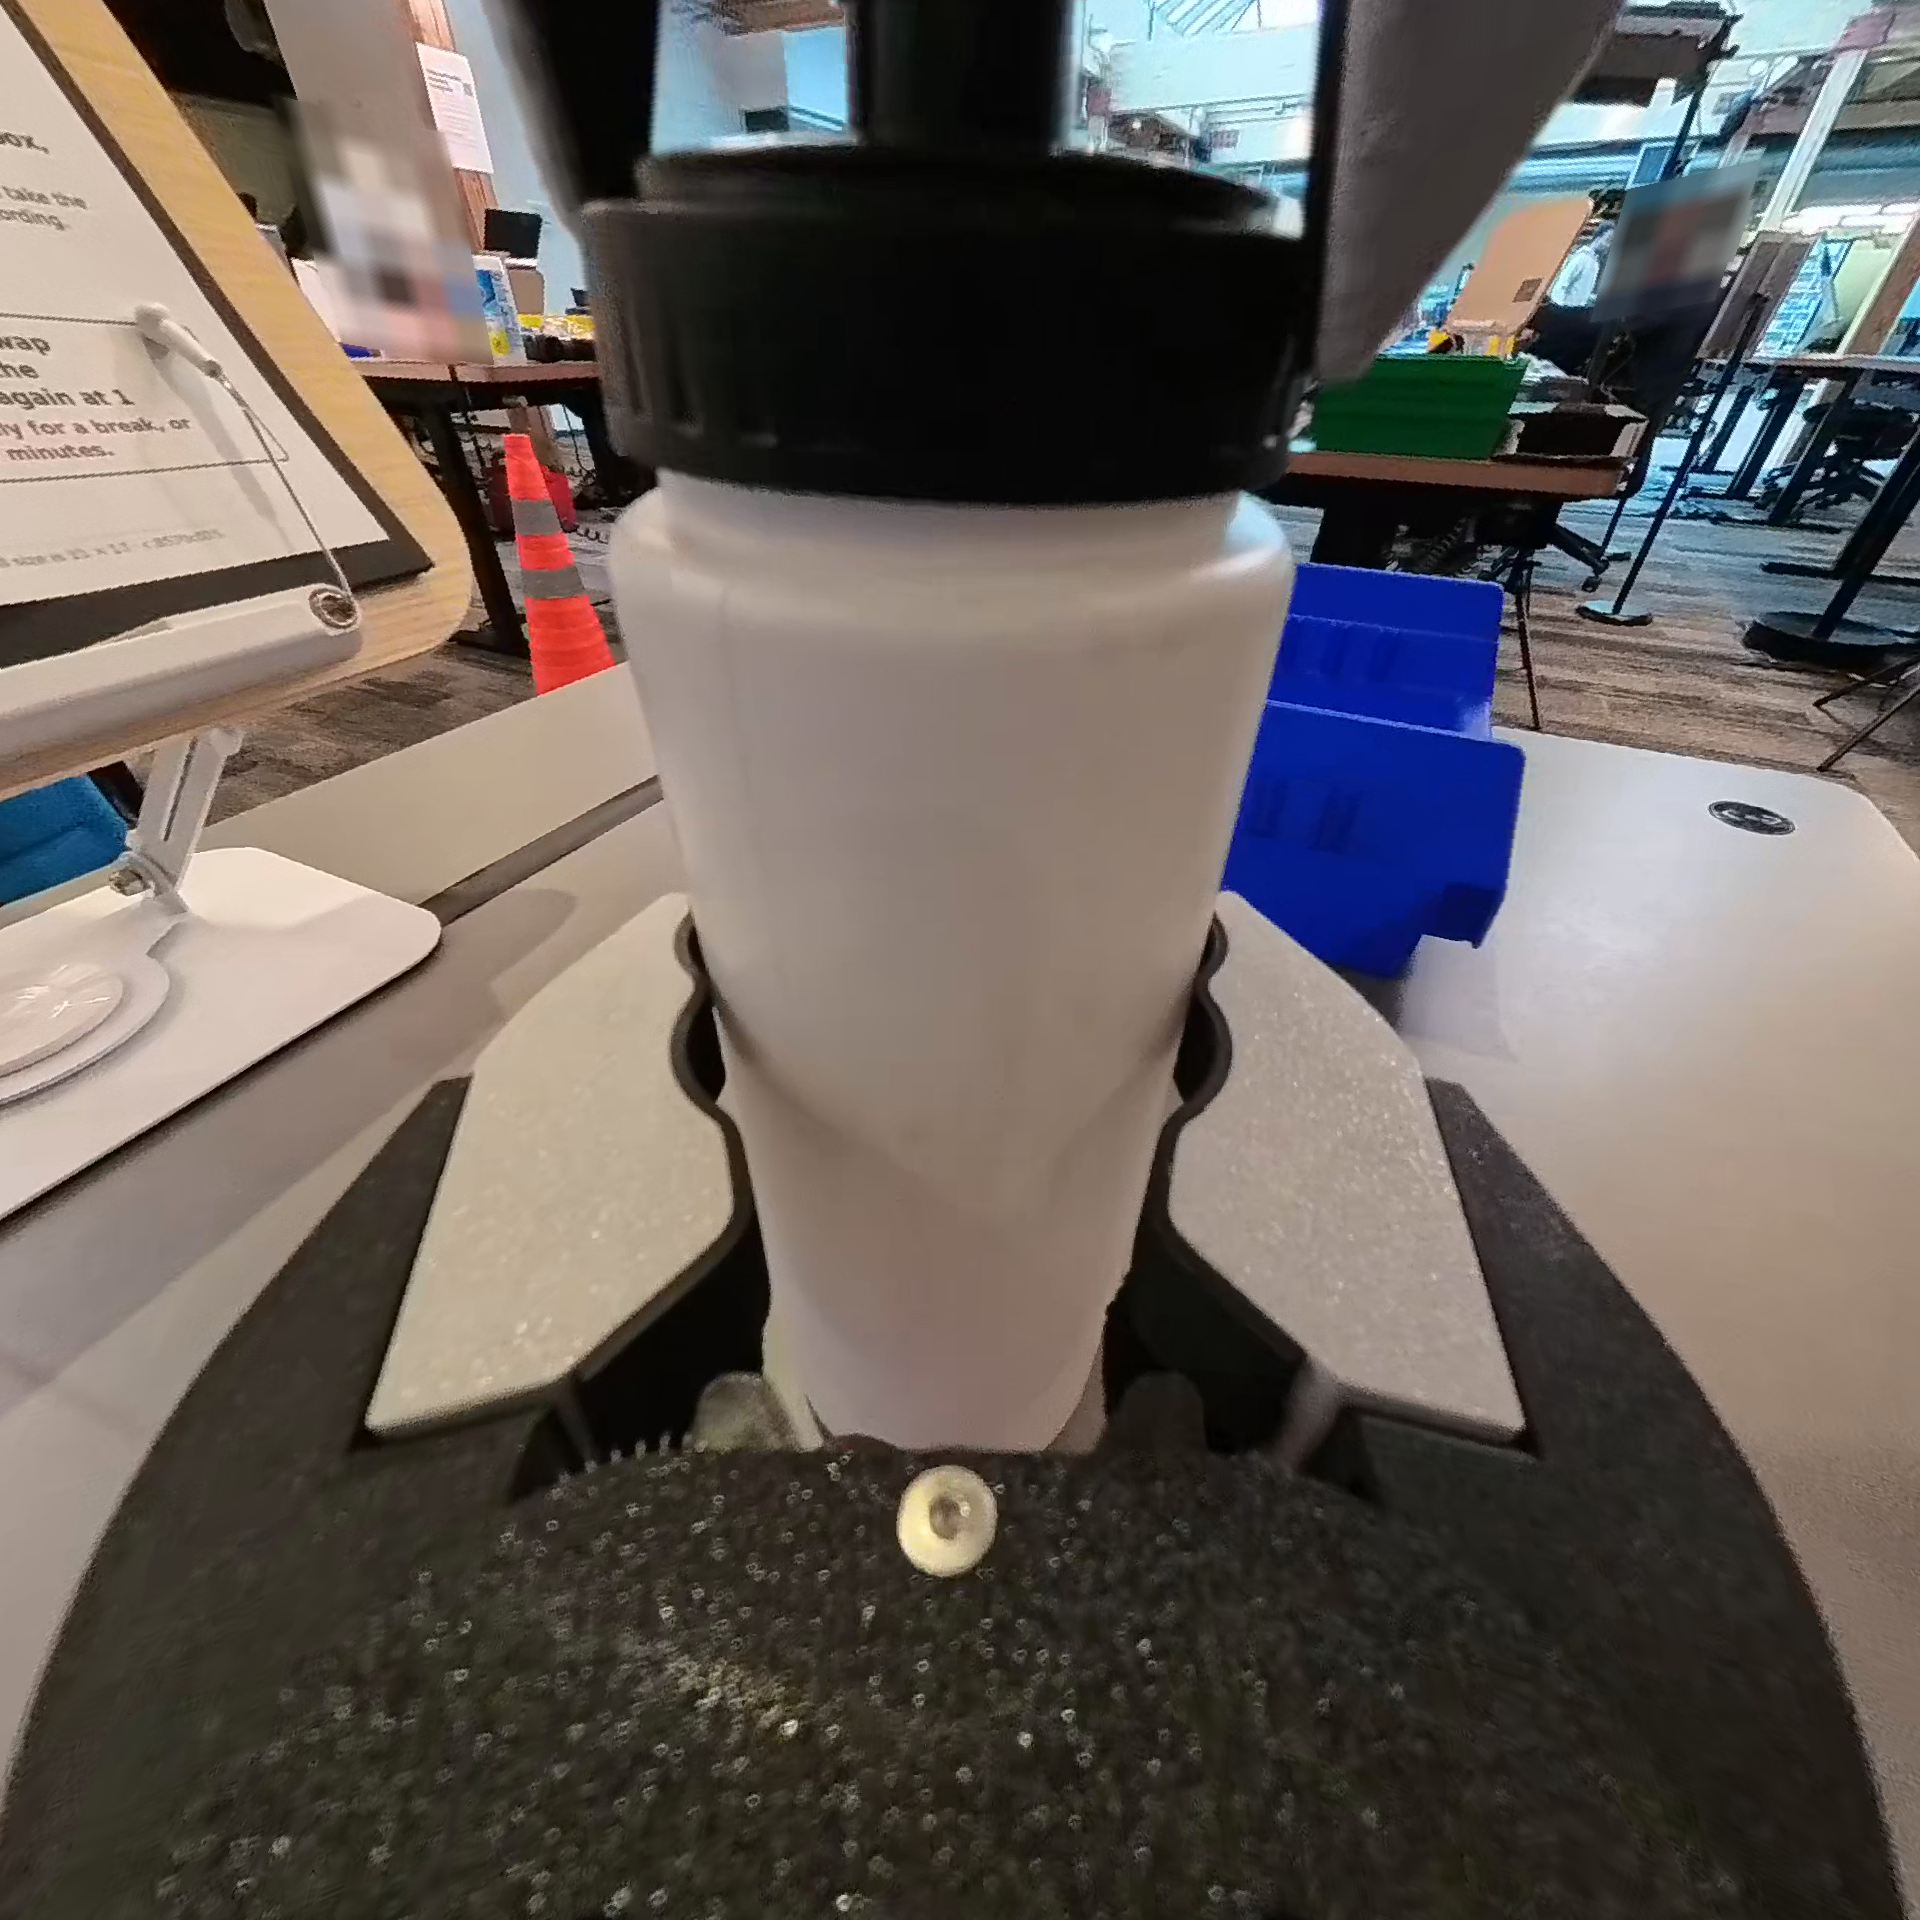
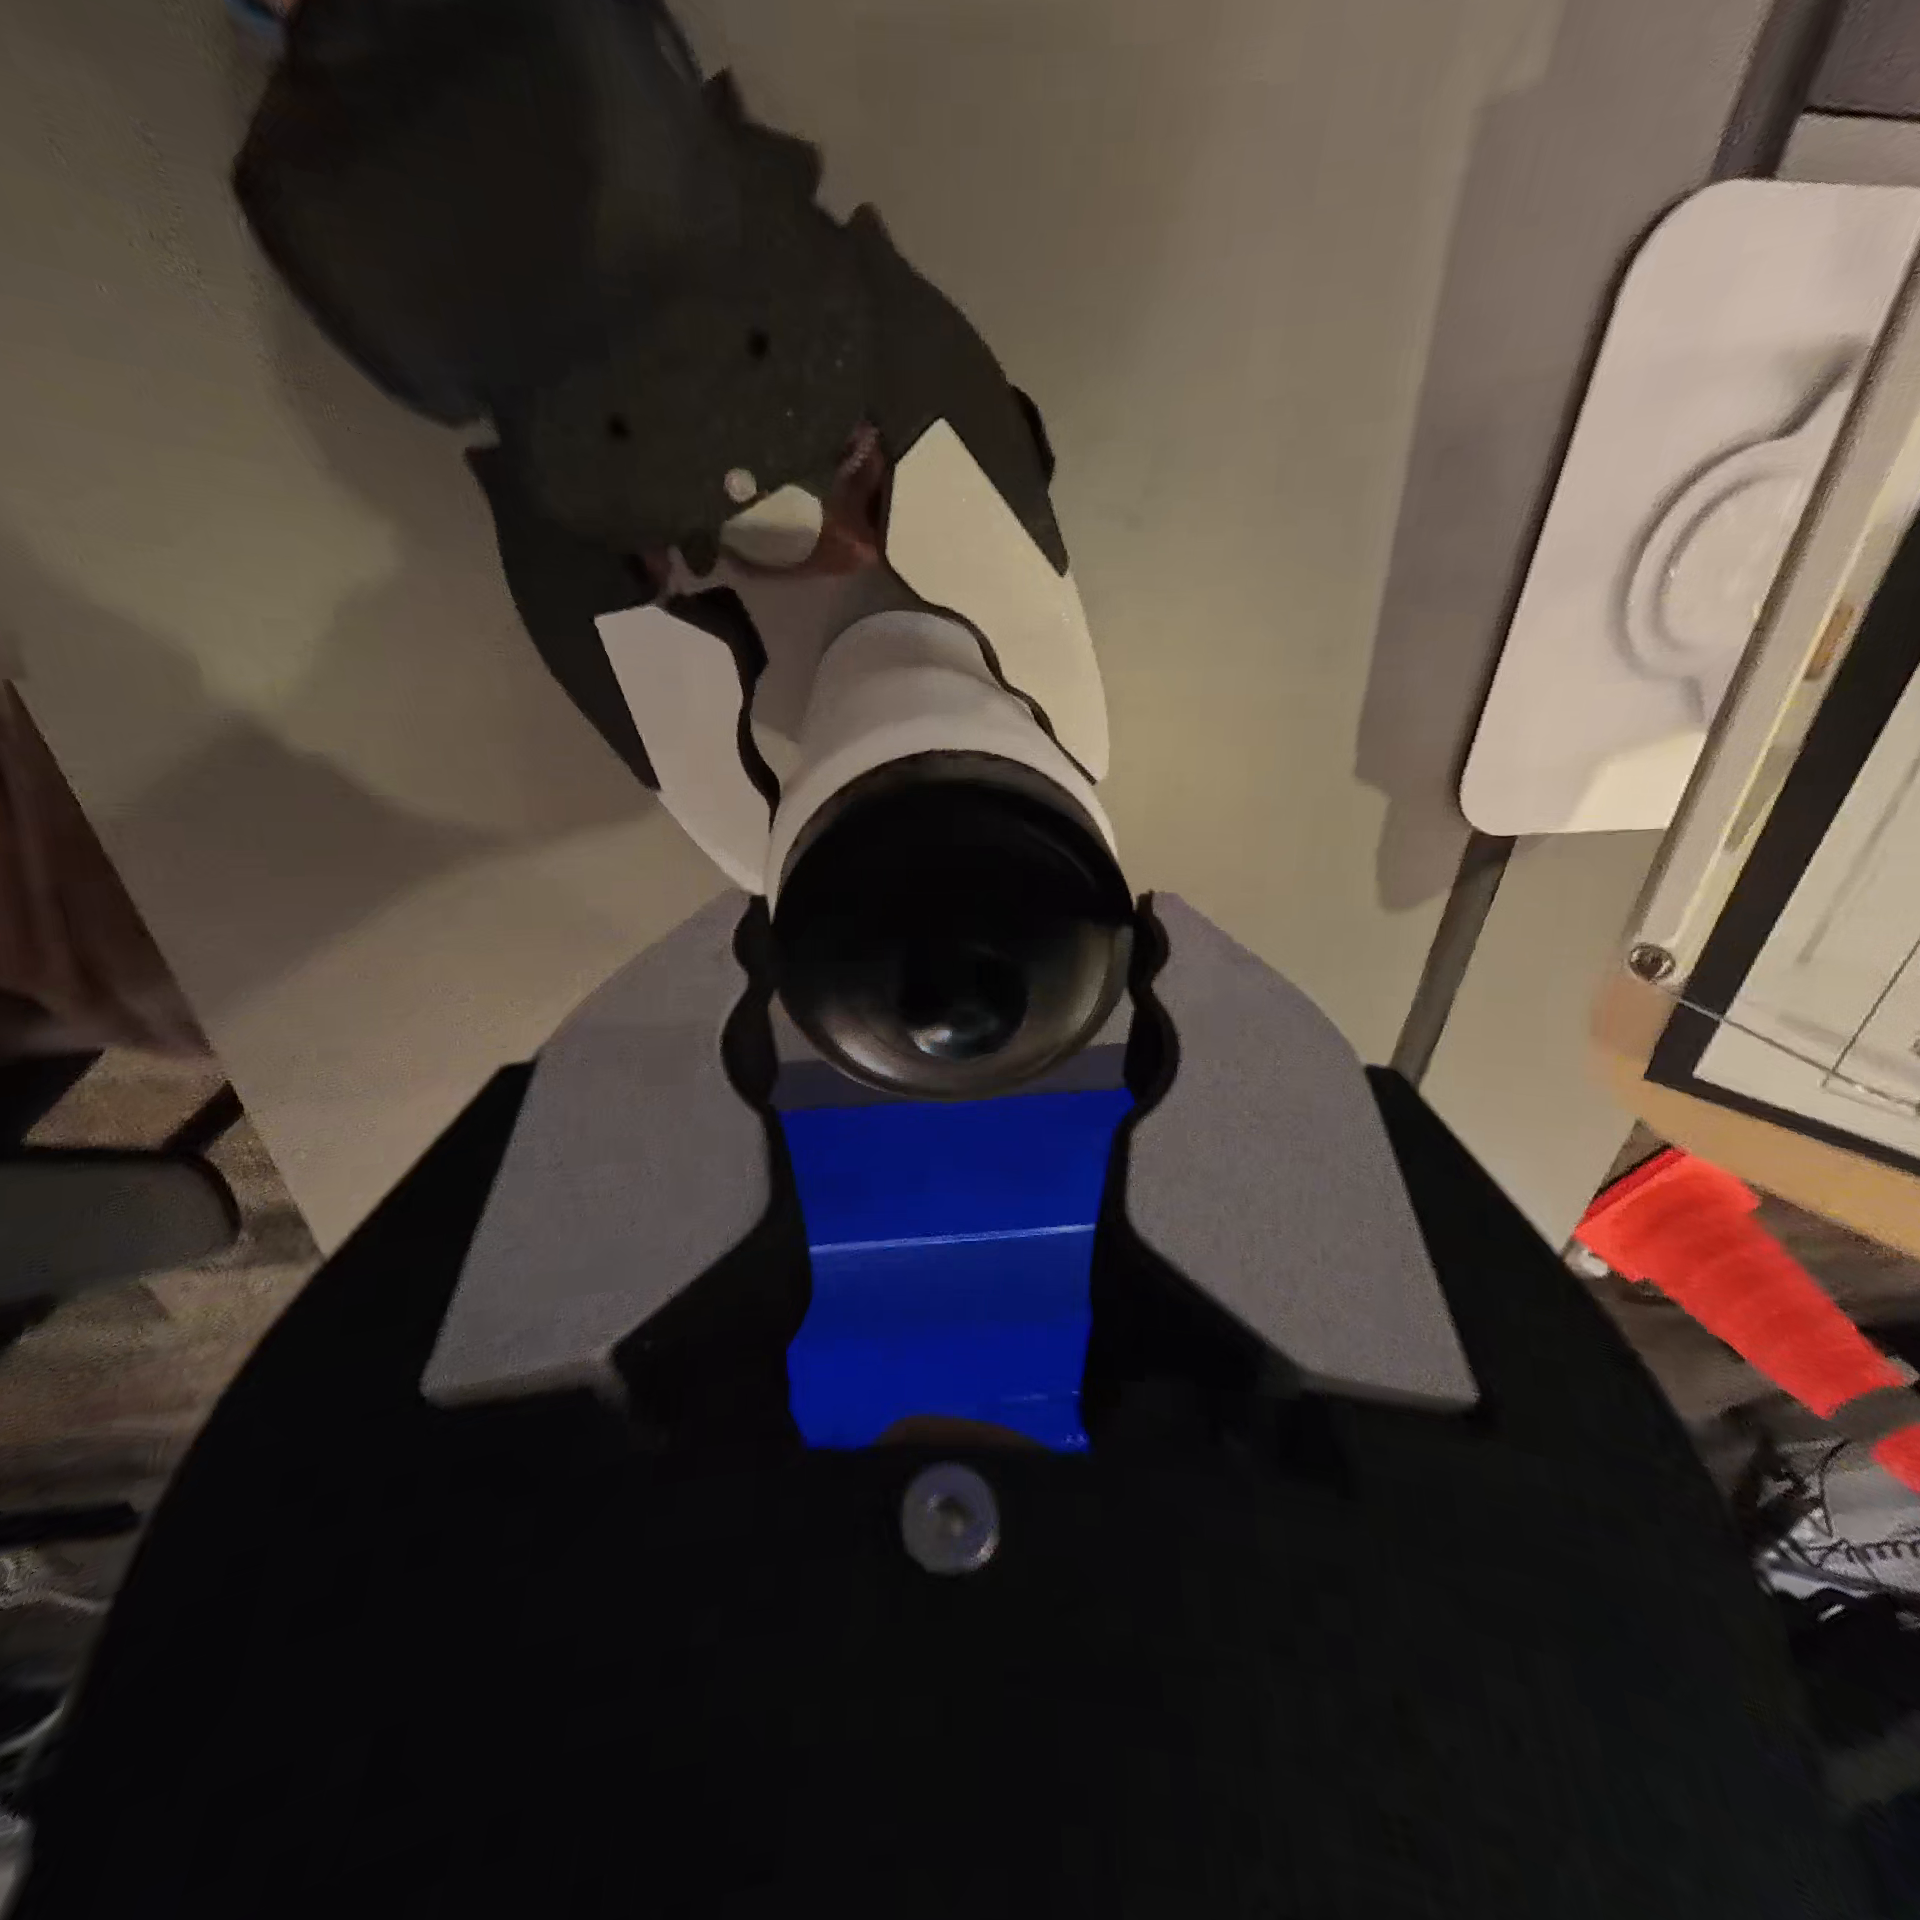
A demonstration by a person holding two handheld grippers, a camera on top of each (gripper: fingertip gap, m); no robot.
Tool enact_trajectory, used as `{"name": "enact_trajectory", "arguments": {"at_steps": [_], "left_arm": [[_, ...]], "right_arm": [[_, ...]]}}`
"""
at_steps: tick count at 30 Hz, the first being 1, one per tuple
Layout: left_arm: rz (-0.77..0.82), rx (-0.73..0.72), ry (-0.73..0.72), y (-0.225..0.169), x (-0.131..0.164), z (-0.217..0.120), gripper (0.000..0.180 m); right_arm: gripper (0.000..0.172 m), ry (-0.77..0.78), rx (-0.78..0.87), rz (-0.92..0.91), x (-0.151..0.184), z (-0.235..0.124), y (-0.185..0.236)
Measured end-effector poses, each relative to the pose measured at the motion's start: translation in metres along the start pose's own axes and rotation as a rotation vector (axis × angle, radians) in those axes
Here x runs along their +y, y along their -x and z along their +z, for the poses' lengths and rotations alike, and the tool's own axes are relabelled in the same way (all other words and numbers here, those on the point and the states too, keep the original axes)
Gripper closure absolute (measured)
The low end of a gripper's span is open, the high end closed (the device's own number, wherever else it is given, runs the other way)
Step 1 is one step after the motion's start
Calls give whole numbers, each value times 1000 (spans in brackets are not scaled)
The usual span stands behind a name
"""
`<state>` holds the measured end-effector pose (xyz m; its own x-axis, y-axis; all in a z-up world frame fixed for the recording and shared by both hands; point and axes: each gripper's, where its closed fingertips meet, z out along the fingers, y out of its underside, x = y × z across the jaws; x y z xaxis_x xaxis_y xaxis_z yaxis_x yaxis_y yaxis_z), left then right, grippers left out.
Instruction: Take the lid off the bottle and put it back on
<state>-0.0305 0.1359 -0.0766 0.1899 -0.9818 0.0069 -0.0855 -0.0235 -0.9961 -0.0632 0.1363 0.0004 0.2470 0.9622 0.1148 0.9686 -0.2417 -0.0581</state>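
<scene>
Fingers of the left gripper (image 1: 951, 997) clamp the smooth white bottle (image 1: 945, 831); right gripper (image 2: 948, 982) fingers pinch its ribbed black lid (image 1: 935, 343).

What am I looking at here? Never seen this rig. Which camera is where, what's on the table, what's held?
No robot arm: a person holds a two-finger tool in each hand, each with a camera looking along its fingers.

The left wrist view looks level across the table. The left tool grips the white bottle around its body, fingers against both sides. The black lid is on.

The right wrist view looks down from above. The right tool has its fingers on either side of the lid, apparently closed on it.

On the table: a blue bin and a white stand with a sign. An orange cone stands on the floor behind.
</scene>
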Motion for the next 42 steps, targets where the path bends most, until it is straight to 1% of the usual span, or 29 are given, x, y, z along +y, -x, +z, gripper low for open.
{"name": "enact_trajectory", "arguments": {"at_steps": [4,5,7,8,10,12,13,14,15,17,19,21,24,26,27,30,32,35,38,42], "left_arm": [[-5,5,3,1,1,0,94],[-6,4,3,1,1,0,94],[-6,4,5,1,1,0,94],[-7,3,4,1,1,0,94],[-8,3,5,1,2,0,94],[-9,1,5,1,2,0,94],[-9,-1,6,1,2,0,94],[-10,-2,6,1,2,0,94],[-11,-2,7,1,2,0,94],[-10,-3,9,1,3,0,94],[-11,-3,12,2,3,0,94],[-12,-3,13,2,3,0,94],[-14,-2,14,2,4,1,94],[-14,-2,15,2,4,1,94],[-15,-1,16,2,4,1,94],[-15,3,16,2,4,1,94],[-17,4,16,2,5,1,94],[-16,5,17,2,5,1,94],[-16,4,19,2,6,1,94],[-18,6,21,2,6,1,94]], "right_arm": [[105,10,-44,37,-3,0,-1],[100,-17,-56,57,-6,-2,2],[84,-90,-66,100,-16,-9,7],[84,-138,-53,135,-21,-14,8],[86,-180,62,305,-23,-21,-6],[84,-180,110,511,-17,-22,-12],[85,-160,168,601,-9,-23,-18],[90,-134,217,691,2,-23,-21],[91,-126,223,763,8,-22,-20],[91,-157,187,840,7,-18,-14],[101,-155,224,900,14,-17,-18],[104,-149,238,934,17,-14,-20],[103,-153,215,959,16,-13,-22],[105,-124,246,941,21,-15,-26],[98,-107,275,926,24,-17,-29],[92,-90,292,901,26,-21,-31],[91,-64,261,905,28,-17,-27],[92,-77,222,925,25,-16,-26],[90,-81,159,938,21,-14,-20],[86,-78,124,953,20,-10,-15]]}}
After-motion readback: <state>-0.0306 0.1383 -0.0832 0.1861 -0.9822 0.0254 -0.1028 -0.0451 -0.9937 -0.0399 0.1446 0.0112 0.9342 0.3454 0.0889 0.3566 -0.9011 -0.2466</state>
